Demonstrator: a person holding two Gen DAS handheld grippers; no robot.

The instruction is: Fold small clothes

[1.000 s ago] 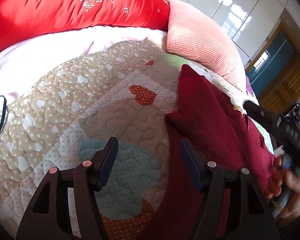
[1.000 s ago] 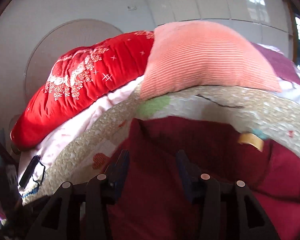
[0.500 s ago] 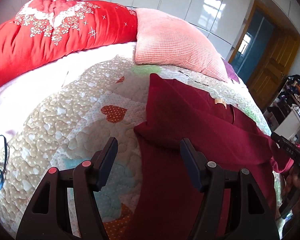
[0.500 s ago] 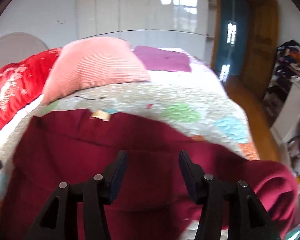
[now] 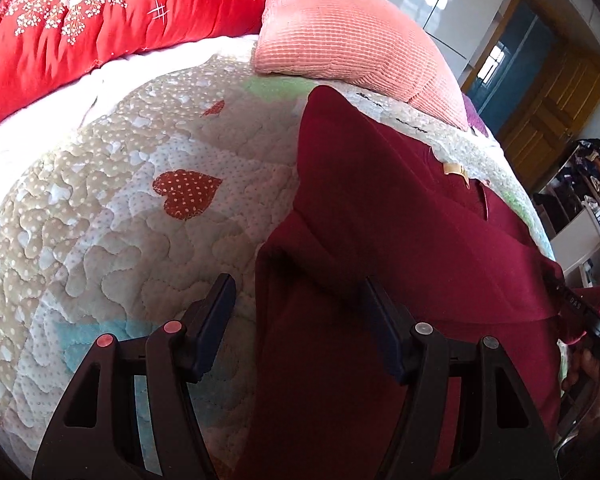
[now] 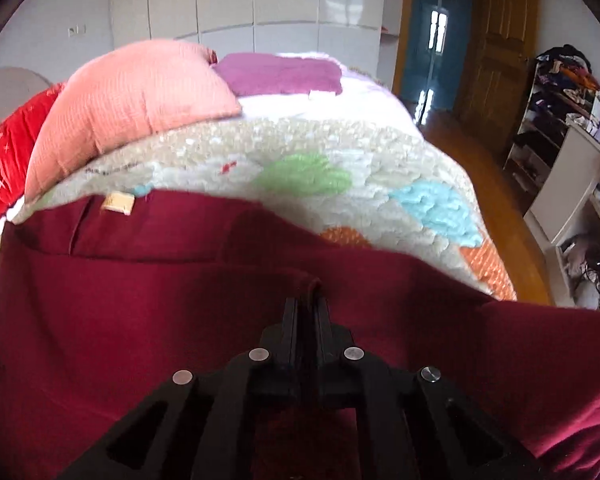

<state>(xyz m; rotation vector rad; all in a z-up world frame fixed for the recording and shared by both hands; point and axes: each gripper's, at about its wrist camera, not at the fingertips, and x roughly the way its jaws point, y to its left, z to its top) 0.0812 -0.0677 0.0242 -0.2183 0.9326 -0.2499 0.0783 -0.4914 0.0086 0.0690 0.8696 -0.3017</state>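
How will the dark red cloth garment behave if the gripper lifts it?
The dark red cloth garment likely hangs floppy: it bunches inside the shut right gripper. It probably drags on the quilted bedcover without sliding easily.

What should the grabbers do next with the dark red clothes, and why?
Probably lift the right gripper and carry its pinch across the dark red garment. Its jaws are shut on a ridge of cloth, while the left gripper is open over the garment's left edge, holding nothing.
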